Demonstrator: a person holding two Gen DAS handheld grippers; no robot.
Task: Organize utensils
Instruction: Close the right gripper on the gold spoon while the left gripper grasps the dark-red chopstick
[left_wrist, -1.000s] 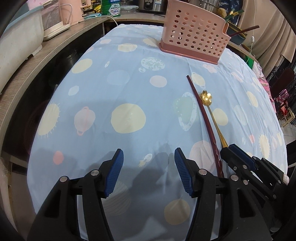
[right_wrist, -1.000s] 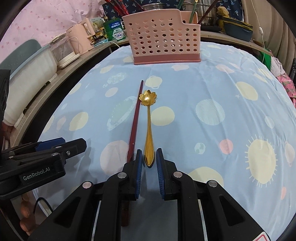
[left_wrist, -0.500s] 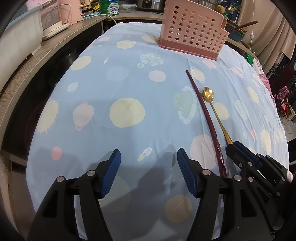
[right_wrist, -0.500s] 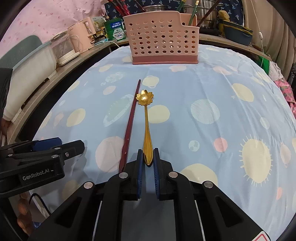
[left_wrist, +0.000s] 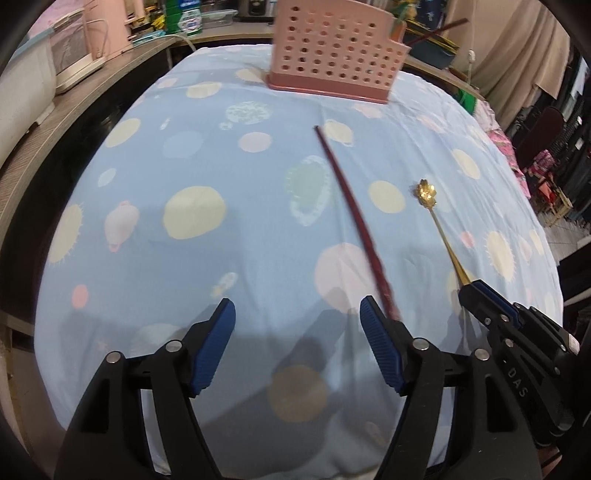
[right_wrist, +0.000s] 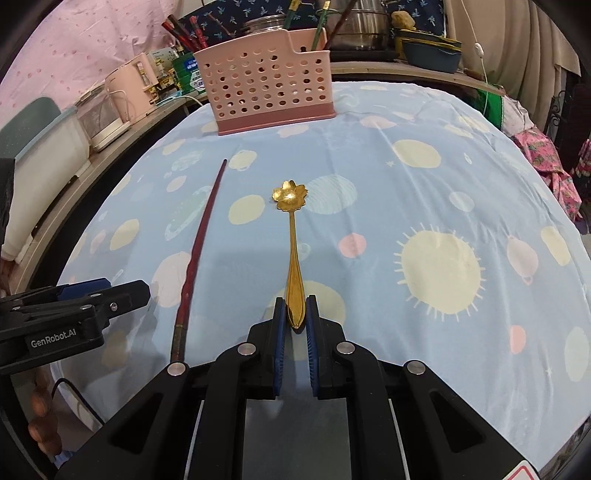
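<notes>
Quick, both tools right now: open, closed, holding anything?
Left tool: open, holding nothing.
Right tool: closed on the gold spoon handle.

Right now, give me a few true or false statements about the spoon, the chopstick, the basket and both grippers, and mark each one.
1. The right gripper is shut on the gold spoon. True.
2. The left gripper holds the red chopstick. False: its jaws stand open and empty; the chopstick lies on the cloth.
3. The pink basket stands at the far end of the table. True.
4. The spoon's flower-shaped bowl points toward the gripper. False: it points away, toward the basket.
</notes>
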